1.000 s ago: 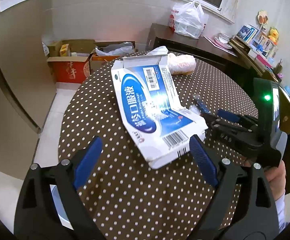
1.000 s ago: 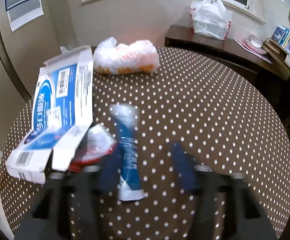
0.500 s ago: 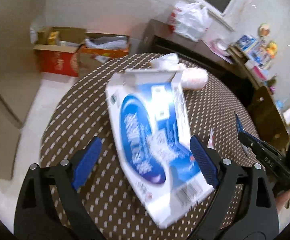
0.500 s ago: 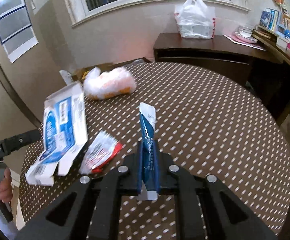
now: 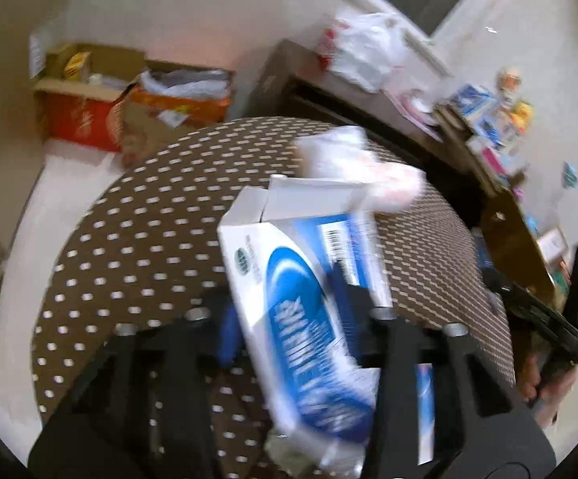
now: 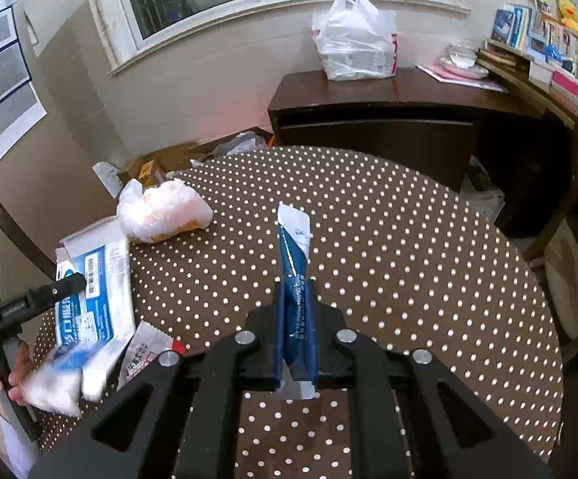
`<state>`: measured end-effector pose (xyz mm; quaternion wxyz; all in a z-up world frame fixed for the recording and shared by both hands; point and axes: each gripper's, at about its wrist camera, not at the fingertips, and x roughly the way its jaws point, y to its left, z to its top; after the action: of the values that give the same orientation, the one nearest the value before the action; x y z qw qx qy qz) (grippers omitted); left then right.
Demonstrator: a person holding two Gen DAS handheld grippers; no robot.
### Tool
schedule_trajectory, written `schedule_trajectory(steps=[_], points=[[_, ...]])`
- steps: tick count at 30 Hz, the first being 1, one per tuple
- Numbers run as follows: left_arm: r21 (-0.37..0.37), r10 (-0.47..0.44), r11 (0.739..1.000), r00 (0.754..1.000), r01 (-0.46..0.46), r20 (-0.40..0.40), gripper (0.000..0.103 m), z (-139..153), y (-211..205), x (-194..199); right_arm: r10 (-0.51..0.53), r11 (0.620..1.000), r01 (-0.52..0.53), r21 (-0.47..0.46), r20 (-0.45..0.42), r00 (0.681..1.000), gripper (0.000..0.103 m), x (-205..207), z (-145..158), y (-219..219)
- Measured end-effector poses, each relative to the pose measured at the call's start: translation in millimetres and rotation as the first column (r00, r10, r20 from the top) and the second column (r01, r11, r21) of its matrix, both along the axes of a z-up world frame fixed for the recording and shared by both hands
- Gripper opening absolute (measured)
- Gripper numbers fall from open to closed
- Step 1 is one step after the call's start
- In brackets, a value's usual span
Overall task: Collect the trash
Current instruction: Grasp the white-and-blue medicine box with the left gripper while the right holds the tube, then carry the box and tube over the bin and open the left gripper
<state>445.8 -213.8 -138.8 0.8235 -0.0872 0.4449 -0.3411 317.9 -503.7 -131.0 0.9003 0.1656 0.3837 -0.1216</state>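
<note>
Most of the round polka-dot desk (image 6: 388, 239) is wide open, basically everything right of the clear plastic bag (image 6: 161, 215) is bare cloth, so a gripper can sweep through there no problem. The clutter all sits on the bag's near-left side: the white-and-blue carton (image 6: 97, 287) just beside it, a small red-and-white wrapper (image 6: 145, 351) near the carton's low end. Behind the bag, cardboard boxes (image 6: 157, 167) crowd the floor.

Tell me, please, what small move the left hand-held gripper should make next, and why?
Probably lift the blue-and-white carton clear of the dotted table. The left hand-held gripper has just been closing with the carton between its fingers, apparently gripping it, and the right hand-held gripper already holds the blue sachet. A red-and-white wrapper and a plastic bag remain.
</note>
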Motion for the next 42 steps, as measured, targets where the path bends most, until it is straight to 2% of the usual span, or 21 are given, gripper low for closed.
schedule_trajectory(steps=[3, 8, 13, 15, 18, 22, 27, 31, 35, 42], points=[[0.006, 0.007, 1.000, 0.997, -0.007, 0.083, 0.017, 17, -1, -19, -0.020, 1.000, 0.020, 0.014, 0.009, 1.000, 0.010, -10, -1, 0], [-0.007, 0.017, 1.000, 0.984, -0.016, 0.177, 0.008, 47, 5, -55, -0.032, 0.999, 0.031, 0.035, 0.030, 0.999, 0.010, -33, 6, 9], [0.022, 0.022, 0.999, 0.966, -0.028, 0.259, 0.005, 75, 17, -87, 0.005, 1.000, -0.007, 0.024, 0.076, 0.997, 0.010, -55, 26, 35], [0.069, 0.039, 0.996, 0.950, -0.063, 0.311, 0.005, 86, 20, -103, 0.027, 0.999, -0.029, 0.015, 0.093, 0.995, 0.010, -62, 34, 49], [0.080, 0.035, 0.995, 0.945, -0.064, 0.326, 0.005, 95, 29, -117, 0.077, 0.997, -0.078, 0.005, 0.111, 0.991, 0.010, -67, 44, 72], [0.117, 0.060, 0.987, 0.923, -0.112, 0.381, 0.005, 108, 46, -142, 0.143, 0.990, -0.142, -0.014, 0.124, 0.982, 0.010, -71, 54, 103], [0.177, 0.116, 0.965, 0.921, -0.194, 0.372, 0.005, 114, 77, -159, 0.269, 0.963, -0.268, -0.026, 0.133, 0.954, 0.010, -71, 59, 155], [0.182, 0.173, 0.951, 0.916, -0.252, 0.363, 0.005, 113, 108, -171, 0.359, 0.933, -0.361, -0.011, 0.132, 0.924, 0.010, -67, 58, 193], [0.201, 0.242, 0.923, 0.901, -0.328, 0.361, 0.005, 109, 149, -183, 0.447, 0.893, -0.451, 0.004, 0.115, 0.887, 0.010, -63, 54, 234], [0.232, 0.370, 0.864, 0.876, -0.447, 0.310, 0.005, 86, 221, -198, 0.576, 0.815, -0.579, 0.039, 0.070, 0.815, 0.010, -56, 41, 308]])
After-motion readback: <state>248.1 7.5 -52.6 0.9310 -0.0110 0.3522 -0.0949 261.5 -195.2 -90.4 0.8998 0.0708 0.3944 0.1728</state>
